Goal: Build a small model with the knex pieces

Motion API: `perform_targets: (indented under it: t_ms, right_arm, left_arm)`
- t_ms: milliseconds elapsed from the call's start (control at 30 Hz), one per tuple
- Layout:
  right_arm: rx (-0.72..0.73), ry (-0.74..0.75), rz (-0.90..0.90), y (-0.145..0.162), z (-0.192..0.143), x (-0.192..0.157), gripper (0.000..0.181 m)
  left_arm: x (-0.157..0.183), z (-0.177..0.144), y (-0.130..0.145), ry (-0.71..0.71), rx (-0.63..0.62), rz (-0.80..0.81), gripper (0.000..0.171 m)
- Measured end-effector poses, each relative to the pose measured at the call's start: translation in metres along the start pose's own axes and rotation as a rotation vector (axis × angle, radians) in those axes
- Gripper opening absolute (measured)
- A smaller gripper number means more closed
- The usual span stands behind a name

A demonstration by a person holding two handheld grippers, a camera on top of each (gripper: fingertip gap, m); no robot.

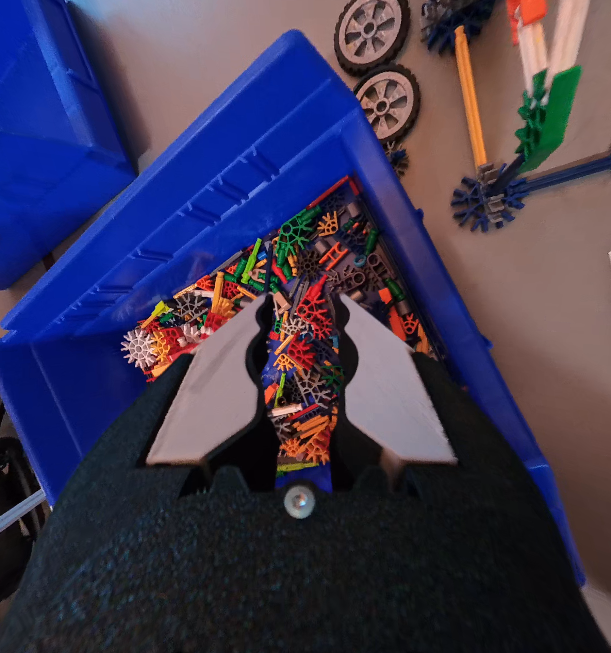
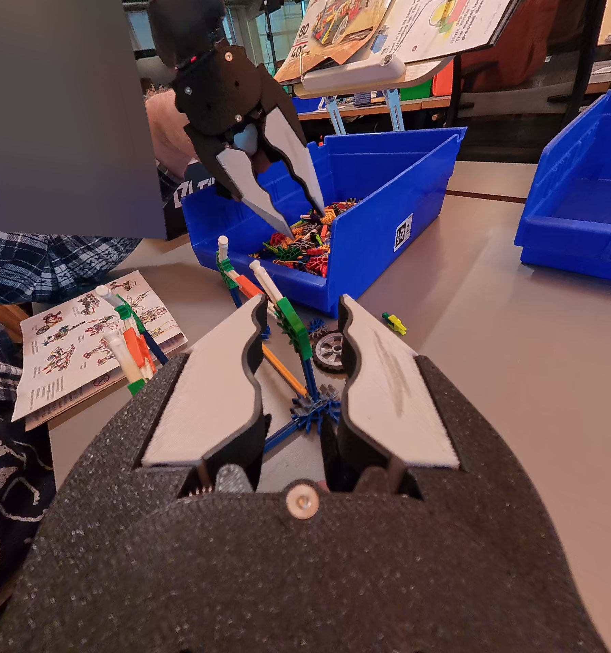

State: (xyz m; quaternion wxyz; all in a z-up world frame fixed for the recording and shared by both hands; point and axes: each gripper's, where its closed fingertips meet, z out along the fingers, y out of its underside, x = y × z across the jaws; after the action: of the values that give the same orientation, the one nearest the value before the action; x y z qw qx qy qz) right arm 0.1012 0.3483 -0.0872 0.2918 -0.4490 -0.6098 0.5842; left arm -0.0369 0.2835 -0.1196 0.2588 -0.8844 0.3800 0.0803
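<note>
My left gripper (image 1: 302, 300) is open and points down into a blue bin (image 1: 226, 183) full of small coloured construction pieces (image 1: 297, 318); its tips hover just over the pile, holding nothing. The right wrist view shows that gripper (image 2: 309, 222) from outside, tips in the same bin (image 2: 367, 226). My right gripper (image 2: 302, 300) is open and empty above a rod-and-connector model (image 2: 311, 406) with blue, yellow, white, green and orange parts lying on the grey table. The model also shows in the left wrist view (image 1: 488, 198).
Two grey wheels with black tyres (image 1: 374, 35) lie beside the bin; one wheel (image 2: 330, 349) is near my right tips. A small yellow-green piece (image 2: 396, 323), an instruction booklet (image 2: 92, 339), a second blue bin (image 2: 579, 219) and a raised book stand (image 2: 367, 46) are around. A person's plaid sleeve (image 2: 49, 261) is at left. My hands' fingertips stand some 15 centimeters from each other.
</note>
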Motion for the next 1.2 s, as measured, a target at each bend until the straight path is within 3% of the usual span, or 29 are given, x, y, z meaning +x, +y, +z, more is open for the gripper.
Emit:
perform_targets:
  t_ms: [500,767,1200]
  right_arm:
    - [0.000,-0.002,0.001,0.000,0.000,0.000,0.039]
    - [-0.003,0.000,0.004,0.000,0.000,0.000,0.039]
    - [-0.004,0.000,0.009,0.000,0.001,0.001,0.039]
  left_arm:
    - [0.001,0.007,0.015,0.083,-0.042,-0.054,0.032]
    - [-0.002,0.020,0.027,0.081,-0.145,-0.020,0.031]
    - [0.001,0.035,0.038,0.202,-0.200,-0.056,0.032]
